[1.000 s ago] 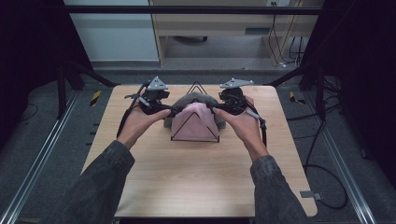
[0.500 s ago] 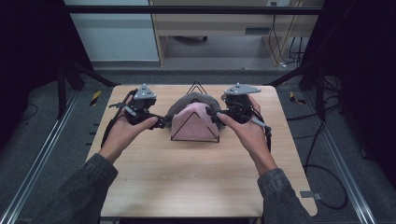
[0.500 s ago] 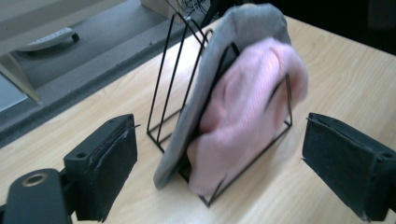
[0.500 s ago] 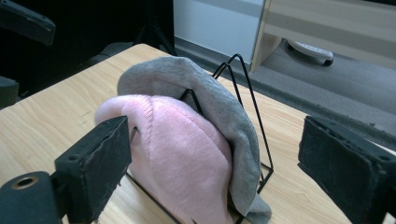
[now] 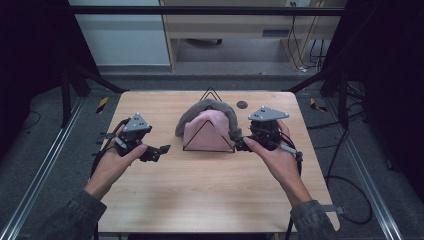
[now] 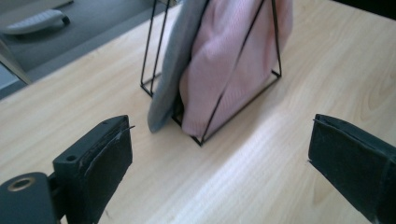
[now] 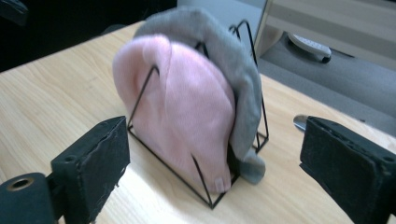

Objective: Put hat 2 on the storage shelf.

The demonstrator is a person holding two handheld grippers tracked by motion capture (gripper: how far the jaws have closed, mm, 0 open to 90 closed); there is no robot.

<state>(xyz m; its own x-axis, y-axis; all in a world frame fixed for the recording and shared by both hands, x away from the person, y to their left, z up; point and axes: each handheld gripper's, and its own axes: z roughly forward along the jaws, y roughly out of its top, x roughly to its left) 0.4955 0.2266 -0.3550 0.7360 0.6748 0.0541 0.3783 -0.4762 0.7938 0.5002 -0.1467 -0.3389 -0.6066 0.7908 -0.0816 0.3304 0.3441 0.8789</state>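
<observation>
Black wire rack [image 5: 209, 135], triangular frame, stands upright toward the far middle of the wooden tabletop [image 5: 210, 190]. A pink knit cap [image 5: 207, 132] sits inside the frame; a grey knit cap [image 5: 200, 111] drapes over and behind it, its edge hanging down to the tabletop on the rack's right end. Left tongs [image 5: 159, 150] lie well left of the rack, apart from it, jaws wide apart with nothing between them; they have just been opening. In the left gripper view the rack's end with both caps stands ahead of the gaping jaws, clear of the pads. Right tongs [image 5: 241, 145] sit just beside the rack's right end, jaws also spread wide and empty, having just opened. A small dark disc [image 5: 242, 104] lies on the tabletop behind the right tongs.
</observation>
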